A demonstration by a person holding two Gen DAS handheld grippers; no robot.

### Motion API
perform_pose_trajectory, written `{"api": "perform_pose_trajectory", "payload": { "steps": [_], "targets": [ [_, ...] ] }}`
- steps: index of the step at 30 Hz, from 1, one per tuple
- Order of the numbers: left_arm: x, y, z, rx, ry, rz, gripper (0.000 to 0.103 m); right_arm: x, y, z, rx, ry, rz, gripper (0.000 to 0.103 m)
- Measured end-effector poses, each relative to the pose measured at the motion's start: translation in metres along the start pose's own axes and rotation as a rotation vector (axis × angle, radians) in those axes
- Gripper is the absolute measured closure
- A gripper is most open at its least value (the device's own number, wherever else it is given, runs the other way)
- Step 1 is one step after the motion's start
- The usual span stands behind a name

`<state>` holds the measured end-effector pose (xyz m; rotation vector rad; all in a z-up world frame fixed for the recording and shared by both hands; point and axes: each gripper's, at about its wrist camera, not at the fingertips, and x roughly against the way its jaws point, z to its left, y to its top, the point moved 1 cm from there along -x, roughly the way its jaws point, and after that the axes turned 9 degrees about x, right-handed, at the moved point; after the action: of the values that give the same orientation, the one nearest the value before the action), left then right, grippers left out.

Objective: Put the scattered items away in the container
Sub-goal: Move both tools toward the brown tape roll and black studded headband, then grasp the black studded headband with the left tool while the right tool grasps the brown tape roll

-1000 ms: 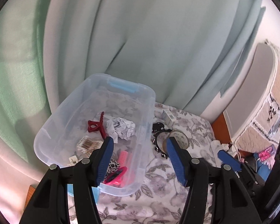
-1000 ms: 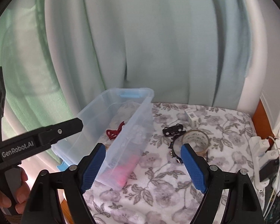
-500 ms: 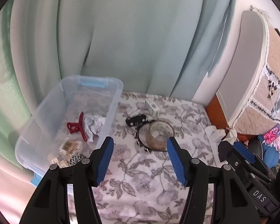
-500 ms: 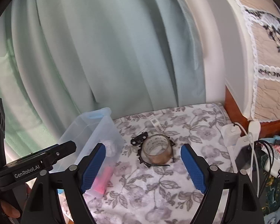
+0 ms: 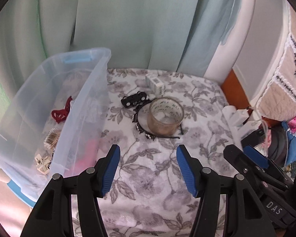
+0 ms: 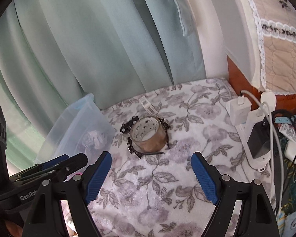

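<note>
both grippers, left [image 5: 148, 169] and right [image 6: 151, 175], have their jaws wide apart and hold nothing. just ahead, a tape roll [image 5: 165, 118] sits on a black headband [image 5: 142, 127] on the flowery worktop [image 5: 148, 187]. the clear box [image 5: 49, 106] is at the left.

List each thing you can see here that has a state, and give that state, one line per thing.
Left tool: open, empty.
Right tool: open, empty.
Clear storage bin: lidless, partly filled.
Red hair claw: lying in the bin.
Tape roll: flat on the floral cloth, inside the headband's curve.
Black headband: on the cloth.
Black clip: on the cloth.
Small white box: closed, on the cloth.
</note>
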<state>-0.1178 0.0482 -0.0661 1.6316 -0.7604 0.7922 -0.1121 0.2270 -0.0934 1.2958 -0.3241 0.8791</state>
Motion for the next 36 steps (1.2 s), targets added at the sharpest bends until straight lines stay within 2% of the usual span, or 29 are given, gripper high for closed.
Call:
{"api": "perform_pose_trajectory", "payload": {
  "steps": [7, 15, 25, 36],
  "targets": [
    [-0.044, -0.006, -0.002, -0.026, 0.048, 0.046, 0.043, -0.029, -0.011, -0.01, 0.01, -0.014, 0.078, 0.017],
    [-0.088, -0.002, -0.005, -0.027, 0.058, 0.059, 0.043, -0.061, -0.007, -0.018, 0.033, -0.031, 0.14, 0.017],
    [-0.124, 0.016, 0.02, 0.085, 0.066, 0.047, 0.043, -0.098, 0.004, -0.019, 0.083, -0.028, 0.166, 0.017],
    [-0.15, 0.027, 0.034, 0.135, 0.072, 0.045, 0.043, -0.13, 0.011, -0.007, 0.097, 0.032, 0.182, 0.017]
  ]
}}
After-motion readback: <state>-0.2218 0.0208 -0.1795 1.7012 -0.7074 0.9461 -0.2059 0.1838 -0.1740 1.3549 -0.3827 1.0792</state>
